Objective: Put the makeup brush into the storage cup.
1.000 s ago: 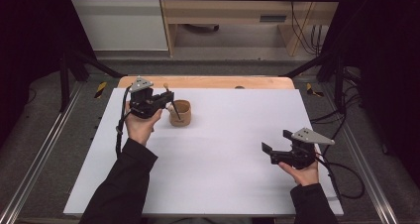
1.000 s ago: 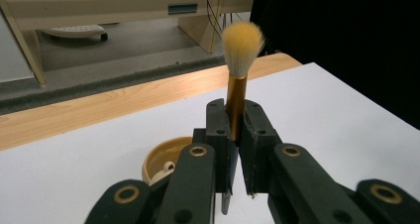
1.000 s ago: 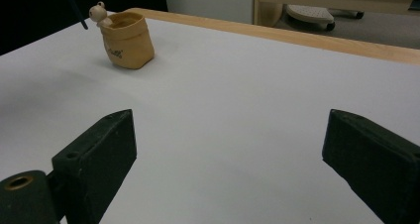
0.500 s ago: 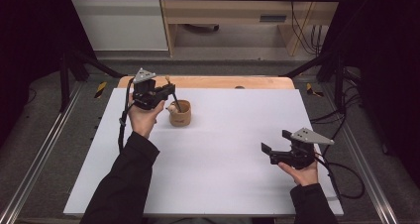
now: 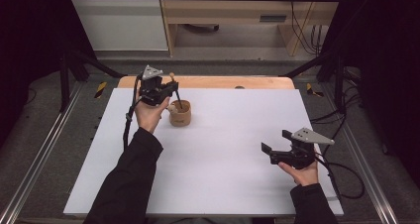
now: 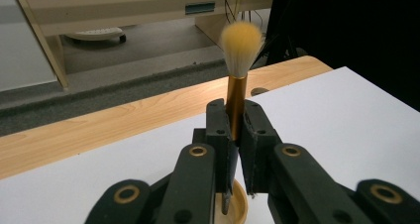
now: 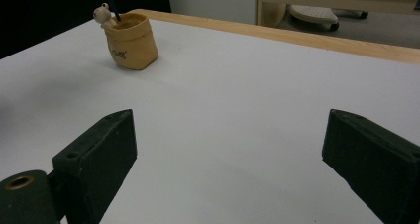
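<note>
High view: the left gripper (image 5: 171,91), clenched on a brush (image 5: 174,87), has drifted toward the far left of the table, its handle now leaning in the tan pot (image 5: 180,113) — insertion looks nearly done. Left gripper view: the bristles stand above the jaws, the pot rim (image 6: 241,210) below. Right gripper view: the right gripper (image 7: 233,159) hangs released, well apart from the pot.
</note>
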Tool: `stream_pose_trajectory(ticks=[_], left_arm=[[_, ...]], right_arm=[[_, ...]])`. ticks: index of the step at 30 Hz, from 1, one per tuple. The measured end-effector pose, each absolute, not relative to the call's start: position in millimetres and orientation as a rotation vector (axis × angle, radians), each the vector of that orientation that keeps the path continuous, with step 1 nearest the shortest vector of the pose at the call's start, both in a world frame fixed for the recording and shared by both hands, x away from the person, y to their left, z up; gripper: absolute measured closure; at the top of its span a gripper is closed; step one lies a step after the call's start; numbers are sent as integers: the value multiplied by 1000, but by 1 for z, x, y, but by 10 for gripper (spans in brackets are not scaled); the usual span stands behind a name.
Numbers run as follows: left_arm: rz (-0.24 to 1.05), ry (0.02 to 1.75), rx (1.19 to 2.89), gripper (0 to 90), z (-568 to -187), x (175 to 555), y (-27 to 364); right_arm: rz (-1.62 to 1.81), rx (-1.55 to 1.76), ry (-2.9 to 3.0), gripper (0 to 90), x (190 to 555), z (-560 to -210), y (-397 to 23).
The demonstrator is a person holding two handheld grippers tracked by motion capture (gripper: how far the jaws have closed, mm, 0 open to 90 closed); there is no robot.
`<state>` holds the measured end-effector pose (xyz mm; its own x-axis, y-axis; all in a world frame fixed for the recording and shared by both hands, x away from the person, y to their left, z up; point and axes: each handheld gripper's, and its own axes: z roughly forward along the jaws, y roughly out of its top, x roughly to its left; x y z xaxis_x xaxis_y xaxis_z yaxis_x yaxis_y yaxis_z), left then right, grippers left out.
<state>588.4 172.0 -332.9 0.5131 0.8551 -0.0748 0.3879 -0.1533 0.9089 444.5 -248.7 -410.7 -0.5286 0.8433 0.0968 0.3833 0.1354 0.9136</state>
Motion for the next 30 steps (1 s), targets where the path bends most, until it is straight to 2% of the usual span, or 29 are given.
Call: stream_pose_trajectory(ticks=[30], left_arm=[[586,1082,1833,838,-371,603,165]], right_arm=[[1367,1170,1990,70,446,-413,-246]])
